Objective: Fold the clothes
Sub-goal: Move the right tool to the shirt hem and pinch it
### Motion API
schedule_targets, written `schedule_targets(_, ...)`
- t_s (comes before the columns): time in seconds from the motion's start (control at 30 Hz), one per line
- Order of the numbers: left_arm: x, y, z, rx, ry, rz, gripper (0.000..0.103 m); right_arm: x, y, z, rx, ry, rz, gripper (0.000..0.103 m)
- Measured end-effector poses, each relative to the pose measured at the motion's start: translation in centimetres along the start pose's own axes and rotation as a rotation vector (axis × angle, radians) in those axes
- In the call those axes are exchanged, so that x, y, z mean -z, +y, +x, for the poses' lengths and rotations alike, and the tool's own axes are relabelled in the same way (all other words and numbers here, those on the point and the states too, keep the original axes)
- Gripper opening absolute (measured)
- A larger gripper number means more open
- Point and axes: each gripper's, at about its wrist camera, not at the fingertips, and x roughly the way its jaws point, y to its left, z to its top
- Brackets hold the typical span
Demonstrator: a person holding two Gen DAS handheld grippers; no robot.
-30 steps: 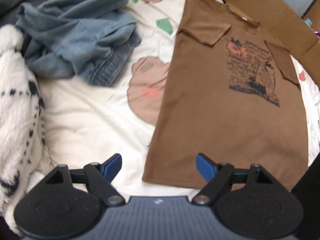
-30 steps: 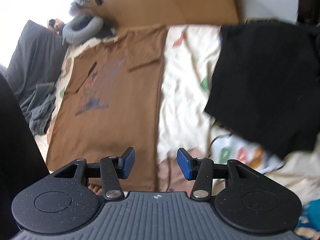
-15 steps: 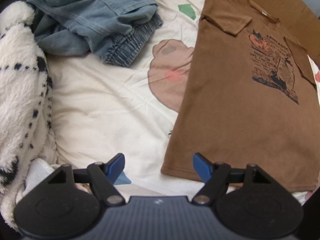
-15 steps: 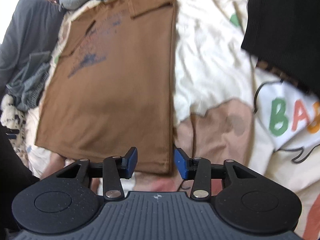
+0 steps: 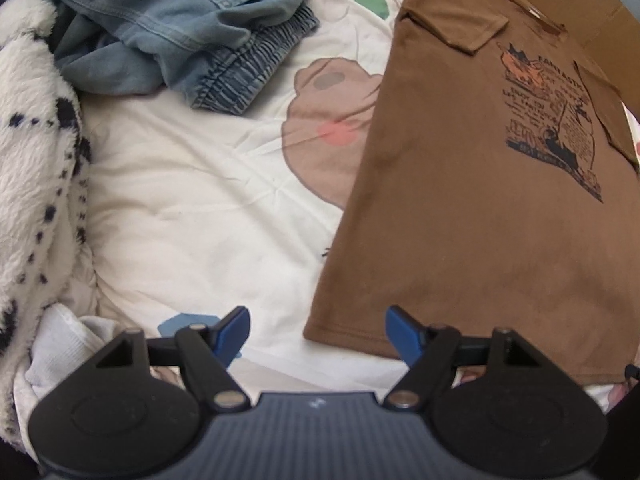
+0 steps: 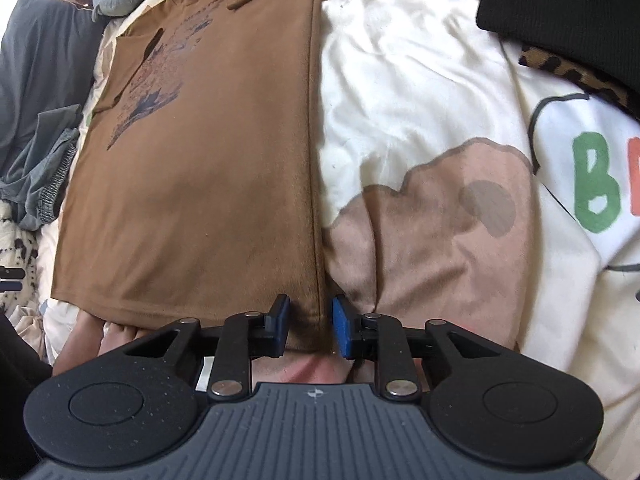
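Shirt [image 5: 472, 184] lies flat on the bed [image 5: 192, 208], its near hem corner between the wide-open left tool [image 5: 318, 330]. Jeans [image 5: 176, 28] lie well apart.

Right view: right tool [image 6: 310, 326] is closing around the shirt's [image 6: 200, 160] other hem corner, pads not yet pressing.

Brown printed T-shirt [image 5: 480, 208], sleeves folded in
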Motion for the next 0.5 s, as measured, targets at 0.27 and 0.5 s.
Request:
schedule_targets(0.27, -0.2, -1.1, 0.4, -0.008, 0.008, 0.019, 0.077, -0.4, -0.1, -1.0, -0.091, 0.040, -0.002, 0.006)
schedule_targets(0.5, -0.4, -1.6, 0.1, -0.008, 0.002, 0.027, 0.077, -0.9, -0.7, 0.3, -0.102, 0.049, 0.063, 0.007)
